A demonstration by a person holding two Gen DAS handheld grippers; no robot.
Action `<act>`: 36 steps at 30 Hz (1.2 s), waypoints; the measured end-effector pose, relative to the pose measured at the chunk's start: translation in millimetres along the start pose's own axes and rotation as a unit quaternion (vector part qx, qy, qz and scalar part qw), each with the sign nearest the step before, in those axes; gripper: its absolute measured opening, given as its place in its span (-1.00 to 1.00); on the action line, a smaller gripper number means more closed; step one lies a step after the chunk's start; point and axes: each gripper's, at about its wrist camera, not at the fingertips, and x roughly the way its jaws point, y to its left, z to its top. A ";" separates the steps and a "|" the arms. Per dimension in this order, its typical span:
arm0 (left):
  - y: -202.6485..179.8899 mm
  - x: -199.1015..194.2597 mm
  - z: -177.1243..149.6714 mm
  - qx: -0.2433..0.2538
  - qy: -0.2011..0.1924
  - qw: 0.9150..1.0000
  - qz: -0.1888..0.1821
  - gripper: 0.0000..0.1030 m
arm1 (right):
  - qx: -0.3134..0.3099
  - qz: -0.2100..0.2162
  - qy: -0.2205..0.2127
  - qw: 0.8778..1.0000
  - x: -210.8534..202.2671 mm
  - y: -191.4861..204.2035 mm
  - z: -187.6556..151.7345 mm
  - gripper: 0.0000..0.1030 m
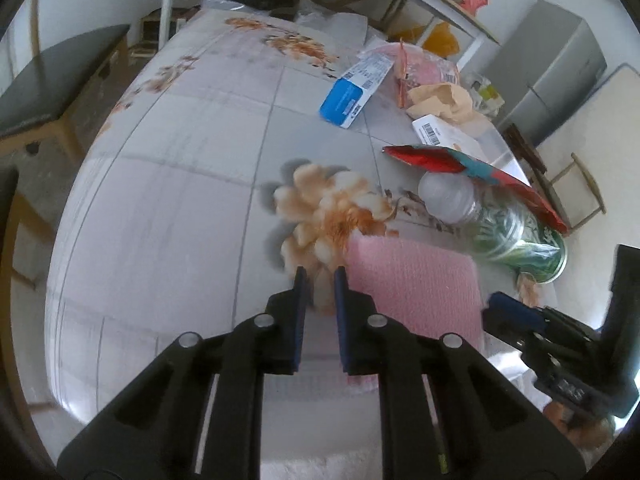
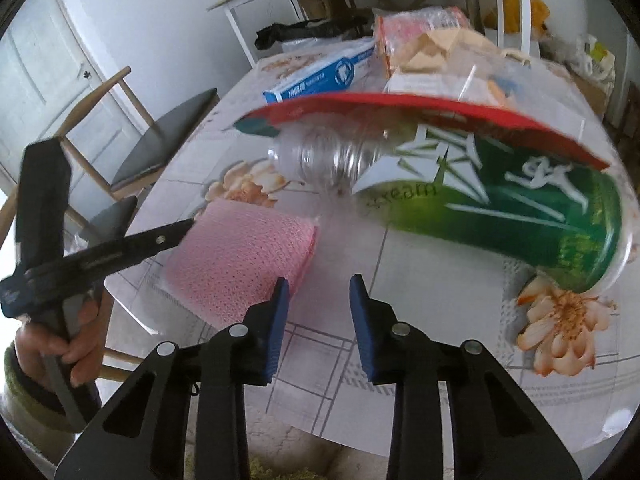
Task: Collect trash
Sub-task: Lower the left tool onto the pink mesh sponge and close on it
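**Trash pickup: not started, both grippers empty**

Progress: nothing collected as far as the views show. All trash lies on the table [image 1: 168, 200]. No bin or bag for it is clearly in view. Judged: approach stage only, whole job left.

Items seen:
- Pink mesh pad [image 2: 240, 256], near table edge, closest to both grippers.
- Plastic bottle [image 2: 460, 200] w/ green label, on its side, just beyond the pad to the right.
- Red wrapper [image 2: 420, 110] lying across top of the bottle.
- Blue box [image 1: 352, 94] further back, w/ a heap of bags, paper and cartons beside it.

Left gripper [image 1: 320, 276]: angled down over the pad's left edge. Jaws narrow, a small gap showing, nothing between them; can't tell if a pad corner is touched. In the right wrist view its tip sits at the pad's left edge. A hand [image 2: 60, 344] holds its handle.

Right gripper [image 2: 318, 284]: angled down at the table, pad just to its left, bottle ahead-right. Jaws partly apart, only bare tabletop between them. Not gripping.

Next, judged: the pad is the likely first pick.
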 end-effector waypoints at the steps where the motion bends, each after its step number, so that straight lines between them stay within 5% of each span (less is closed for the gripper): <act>1: 0.8 -3.3 -3.1 -0.002 0.000 1.000 0.000 -0.78 | 0.001 -0.001 0.002 1.000 1.8 -1.6 0.2 -0.40; 10: -8.4 -22.2 -34.4 0.017 0.033 0.998 -0.044 -0.72 | 0.003 -0.038 -0.018 0.999 -2.3 -5.7 7.1 -0.40; 15: -8.4 -50.3 -28.2 0.053 -0.028 0.998 -0.029 0.19 | 0.001 -0.047 -0.028 0.999 -4.2 -6.0 5.2 -0.40; 18: -18.1 -60.6 -15.2 0.078 -0.052 0.995 -0.036 0.51 | 0.000 -0.047 -0.038 0.998 -9.1 -5.3 4.4 -0.40; 25: -64.7 -43.0 0.9 0.203 -0.020 0.975 -0.086 0.68 | -0.001 -0.044 -0.044 0.998 -14.4 -7.9 2.7 -0.40; 30: -83.5 -2.0 -14.6 0.284 0.049 0.956 -0.048 0.69 | -0.011 -0.043 -0.063 0.997 -32.3 -8.6 -0.5 -0.40; 36: -88.8 8.1 -29.1 0.332 0.059 0.941 -0.026 0.74 | -0.058 -0.043 -0.111 0.991 -75.4 -9.1 9.0 -0.17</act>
